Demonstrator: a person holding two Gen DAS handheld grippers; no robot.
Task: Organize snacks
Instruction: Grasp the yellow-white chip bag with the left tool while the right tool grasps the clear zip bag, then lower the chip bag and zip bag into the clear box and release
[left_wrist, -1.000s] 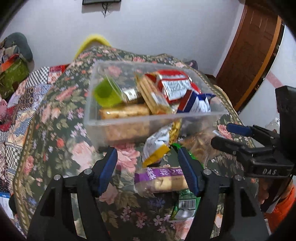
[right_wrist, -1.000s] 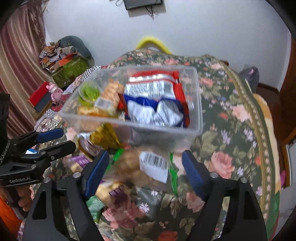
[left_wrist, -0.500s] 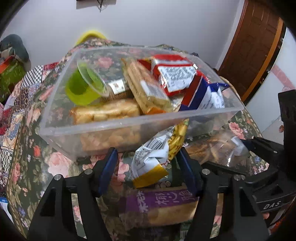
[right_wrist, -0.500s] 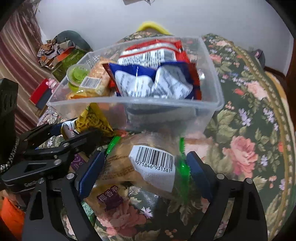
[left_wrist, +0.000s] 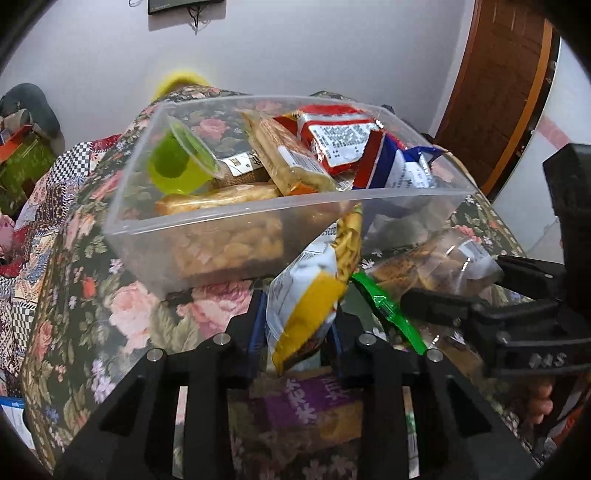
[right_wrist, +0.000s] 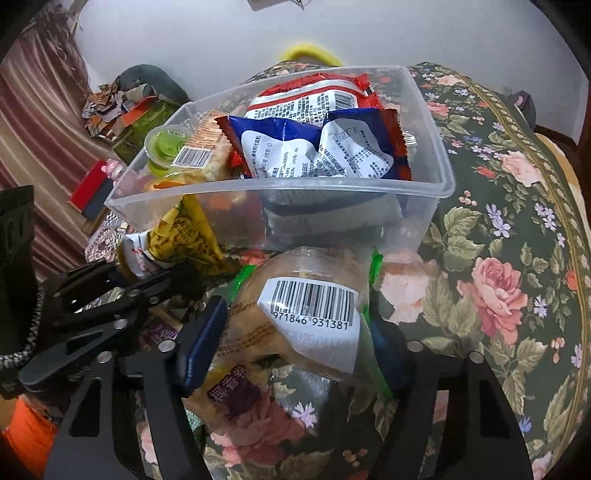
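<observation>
The yellow-and-white packet (left_wrist: 306, 306) is pinched by the left gripper (left_wrist: 297, 325), against the clear tub (left_wrist: 229, 218). The barcoded clear bag (right_wrist: 306, 314) is enclosed by the right gripper (right_wrist: 295, 332), whose jaws are closing on it. A purple-labelled packet (left_wrist: 306, 402) is lodged beneath.

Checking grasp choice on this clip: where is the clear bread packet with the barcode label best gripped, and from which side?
Across its bulging middle, from above and the near side. The clear bread packet lies lengthwise toward the clear plastic bin, so its long sides face the right gripper, whose jaws are closing around it.

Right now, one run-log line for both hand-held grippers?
left hand-held gripper: shut on yellow-and-white snack packet | right hand-held gripper: closing around clear barcoded pastry bag | clear plastic bin: part-filled
</observation>
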